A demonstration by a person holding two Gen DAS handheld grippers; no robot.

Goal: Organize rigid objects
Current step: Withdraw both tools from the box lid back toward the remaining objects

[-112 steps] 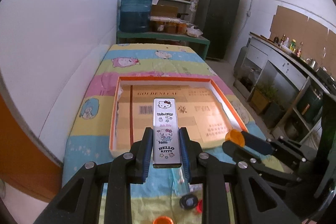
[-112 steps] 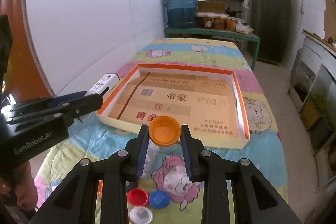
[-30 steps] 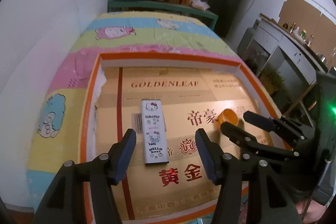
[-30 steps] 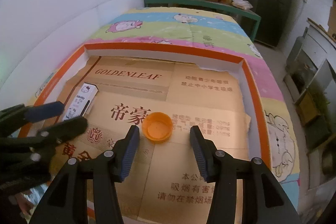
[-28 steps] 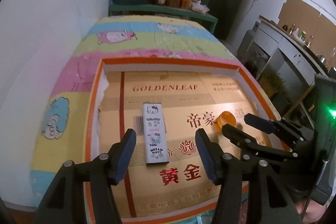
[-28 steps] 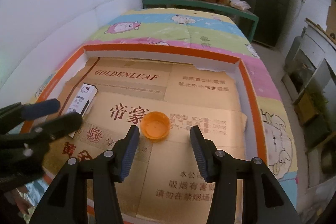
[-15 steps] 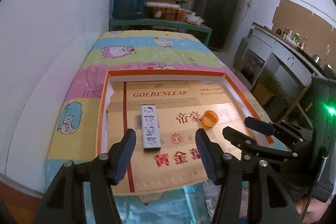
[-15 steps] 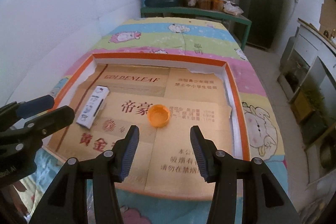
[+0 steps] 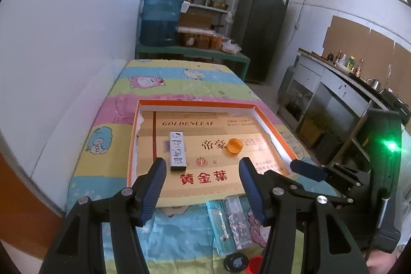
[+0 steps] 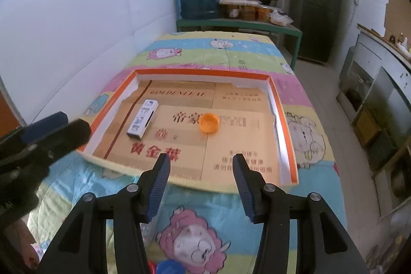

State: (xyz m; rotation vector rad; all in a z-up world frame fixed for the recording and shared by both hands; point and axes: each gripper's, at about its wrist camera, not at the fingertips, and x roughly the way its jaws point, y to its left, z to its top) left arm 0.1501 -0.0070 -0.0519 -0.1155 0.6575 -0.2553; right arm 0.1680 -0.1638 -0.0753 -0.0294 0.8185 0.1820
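A shallow orange-rimmed tray (image 9: 197, 102) (image 10: 203, 73) lined with cardboard lies on a cartoon-print cloth. A white Hello Kitty box (image 9: 177, 150) (image 10: 142, 118) lies flat in its left half. An orange cap (image 9: 234, 145) (image 10: 209, 122) sits near its middle. My left gripper (image 9: 201, 166) is open and empty, held back above the tray's near edge. My right gripper (image 10: 200, 162) is open and empty, also above the near edge. Each gripper shows in the other's view, the right one (image 9: 308, 167) and the left one (image 10: 55, 129).
On the cloth in front of the tray lie a clear packet with a spoon-like item (image 9: 221, 225), a patterned tube (image 9: 237, 222), a black cap (image 9: 235, 261), a red cap (image 9: 255, 262) and a blue cap (image 10: 169, 267). A wall runs along the left; shelves stand beyond.
Both grippers let go of the Hello Kitty box and the orange cap inside the tray. Since then both have drawn back toward me and risen, open and empty.
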